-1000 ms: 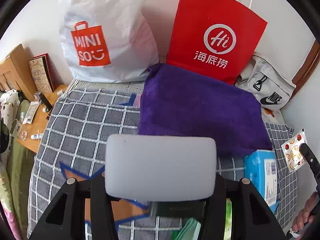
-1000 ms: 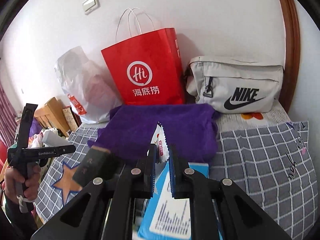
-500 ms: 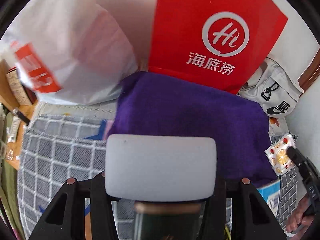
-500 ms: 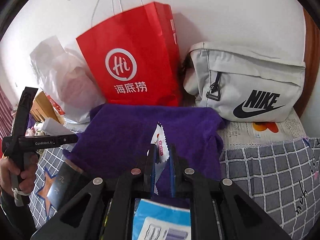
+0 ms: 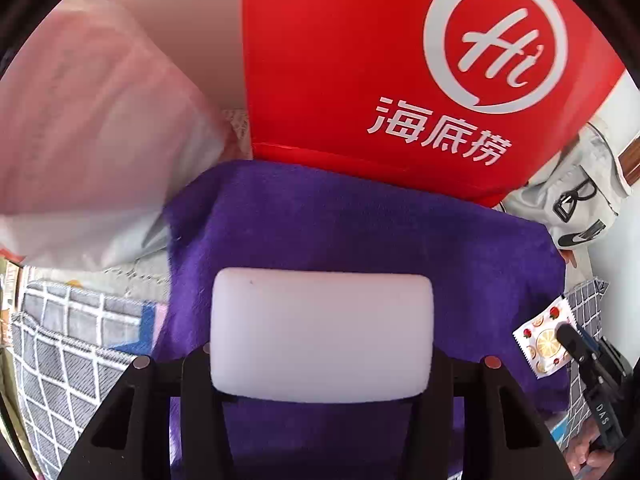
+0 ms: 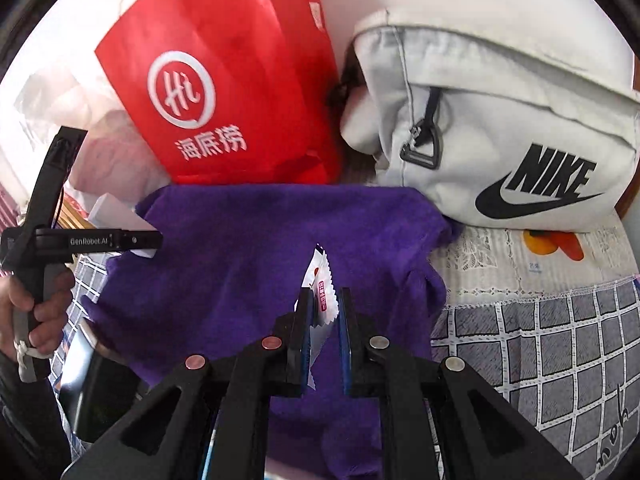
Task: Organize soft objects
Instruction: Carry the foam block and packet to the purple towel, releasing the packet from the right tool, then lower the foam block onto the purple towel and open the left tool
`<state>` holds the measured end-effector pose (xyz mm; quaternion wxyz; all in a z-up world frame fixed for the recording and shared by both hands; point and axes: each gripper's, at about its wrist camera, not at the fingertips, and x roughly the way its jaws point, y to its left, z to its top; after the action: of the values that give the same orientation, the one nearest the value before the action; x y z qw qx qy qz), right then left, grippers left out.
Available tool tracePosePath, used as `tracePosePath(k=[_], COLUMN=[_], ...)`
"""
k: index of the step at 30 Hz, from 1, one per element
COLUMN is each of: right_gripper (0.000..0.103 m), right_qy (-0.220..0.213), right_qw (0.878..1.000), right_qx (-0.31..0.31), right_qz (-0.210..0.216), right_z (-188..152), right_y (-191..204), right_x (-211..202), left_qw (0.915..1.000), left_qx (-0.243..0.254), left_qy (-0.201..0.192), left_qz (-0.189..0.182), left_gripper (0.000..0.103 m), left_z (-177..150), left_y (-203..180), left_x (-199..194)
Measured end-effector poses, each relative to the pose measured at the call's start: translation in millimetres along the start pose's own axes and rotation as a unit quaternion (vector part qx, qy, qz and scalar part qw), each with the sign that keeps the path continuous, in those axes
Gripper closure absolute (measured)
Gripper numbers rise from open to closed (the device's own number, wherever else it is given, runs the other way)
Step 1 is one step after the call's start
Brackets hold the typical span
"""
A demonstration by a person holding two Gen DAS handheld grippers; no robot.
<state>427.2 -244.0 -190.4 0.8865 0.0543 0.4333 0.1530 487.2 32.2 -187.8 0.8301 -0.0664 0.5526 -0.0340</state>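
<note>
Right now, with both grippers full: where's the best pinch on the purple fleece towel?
Judging by shape: the purple fleece towel lies flat, so a flat pinch finds little. Its right edge bunches into a raised fold beside the grey checked bedding. Come from the right, jaws across that fold.

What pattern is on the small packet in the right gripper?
White, printed with orange slices and strawberries; the packet shows best in the left wrist view.

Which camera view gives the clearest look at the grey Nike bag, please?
The right wrist view: the grey Nike bag shows nearly whole, logo and zipper included. The left wrist view catches only a squeezed sliver at its right edge.
</note>
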Motion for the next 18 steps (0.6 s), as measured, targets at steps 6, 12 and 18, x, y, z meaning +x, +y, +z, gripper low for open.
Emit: tracePosePath(k=[6,12,18], right_gripper=[0.089,0.046,0.029], right_qy=[0.022,0.019,-0.004], right_qw=[1.000,1.000,0.999], right_qx=[0.021,0.003,-0.039], right_qz=[0.007,0.001,-0.021], right_z=[-3.8,-3.4,-1.7], right_y=[-14.8,-11.5,4.8], right_x=[13.4,11.1,-4.7], left_qw=[0.9998,0.9990,0.9998], left_qx=[0.001,-0.006,-0.007], left_qy=[0.015,0.032,0.013], left_qz=[-0.009,-0.030,-0.015], left_gripper=[0.055,0.043,0.026], left_z=[2.5,2.3,-8.8], left_y=[-0.3,-0.5,1.8], left_x=[15.3,22.5,3.2])
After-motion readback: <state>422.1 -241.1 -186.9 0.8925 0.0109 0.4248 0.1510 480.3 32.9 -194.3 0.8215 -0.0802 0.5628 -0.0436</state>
